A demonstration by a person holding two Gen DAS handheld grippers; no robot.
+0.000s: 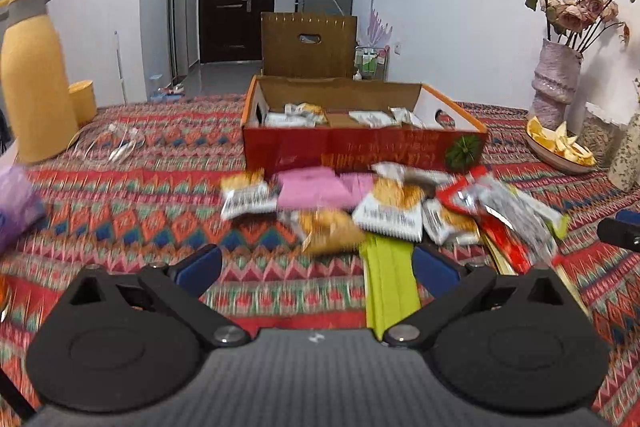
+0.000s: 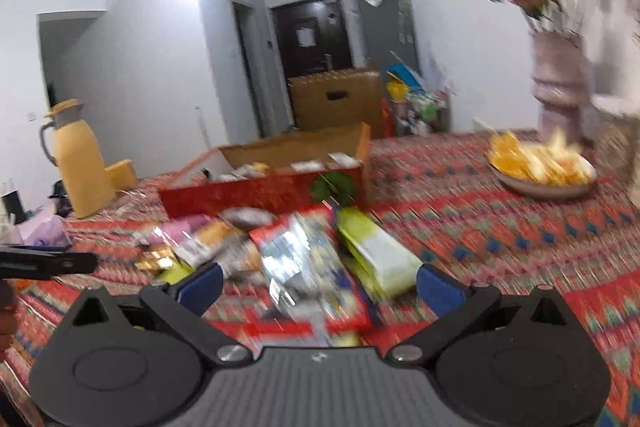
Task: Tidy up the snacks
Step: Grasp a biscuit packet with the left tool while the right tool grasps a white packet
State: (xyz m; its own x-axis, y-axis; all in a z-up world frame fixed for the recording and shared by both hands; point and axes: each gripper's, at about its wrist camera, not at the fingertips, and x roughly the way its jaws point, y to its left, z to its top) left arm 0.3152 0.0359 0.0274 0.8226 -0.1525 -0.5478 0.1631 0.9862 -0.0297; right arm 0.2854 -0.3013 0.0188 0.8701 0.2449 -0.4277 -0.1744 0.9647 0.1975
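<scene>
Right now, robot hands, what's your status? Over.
Left gripper and right gripper open, empty. Snack packets piled before the red box, some already inside. Nothing blocking.

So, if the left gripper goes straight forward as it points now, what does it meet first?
Probably the loose snack packets ahead of the open left gripper, before the red box. The blur makes depth uncertain.

Two low wrist views, facing the door across the patterned table.
Each looks past its own fingers, close over the snack pile; both share the red box, the right view apparently tilted, blurred.
</scene>
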